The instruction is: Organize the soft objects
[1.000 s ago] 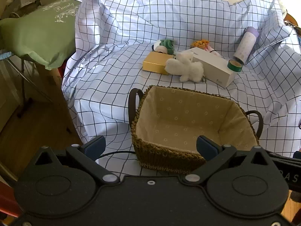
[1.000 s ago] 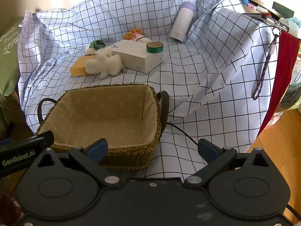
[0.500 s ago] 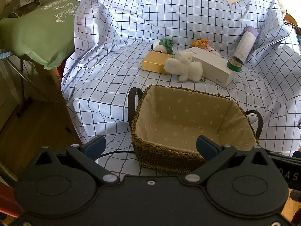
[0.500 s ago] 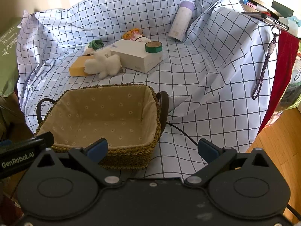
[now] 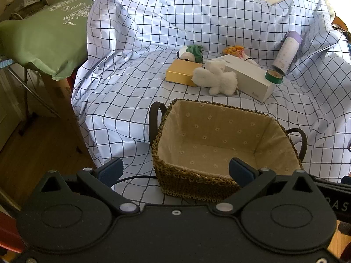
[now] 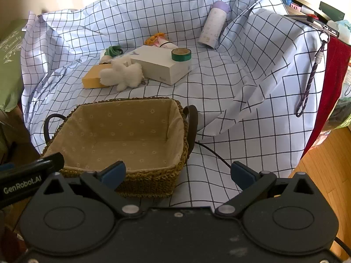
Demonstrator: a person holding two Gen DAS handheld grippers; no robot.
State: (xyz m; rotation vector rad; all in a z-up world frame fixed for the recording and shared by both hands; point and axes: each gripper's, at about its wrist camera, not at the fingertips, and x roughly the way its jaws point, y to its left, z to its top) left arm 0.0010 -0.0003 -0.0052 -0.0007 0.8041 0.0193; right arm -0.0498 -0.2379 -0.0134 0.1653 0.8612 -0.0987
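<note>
Both grippers, left and right, gape empty; white plush toy lies beyond basket, twelve o'clock from my left.

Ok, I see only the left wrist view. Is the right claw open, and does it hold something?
Observer: The right claw is open, jaws wide apart, and holds nothing. It hovers by the near right corner of the basket.
Operator: And what is on the right side, past the bottle? My view ends there.
Observer: A dark strap hangs down over the right edge of the cloth, next to a red fabric.
</note>
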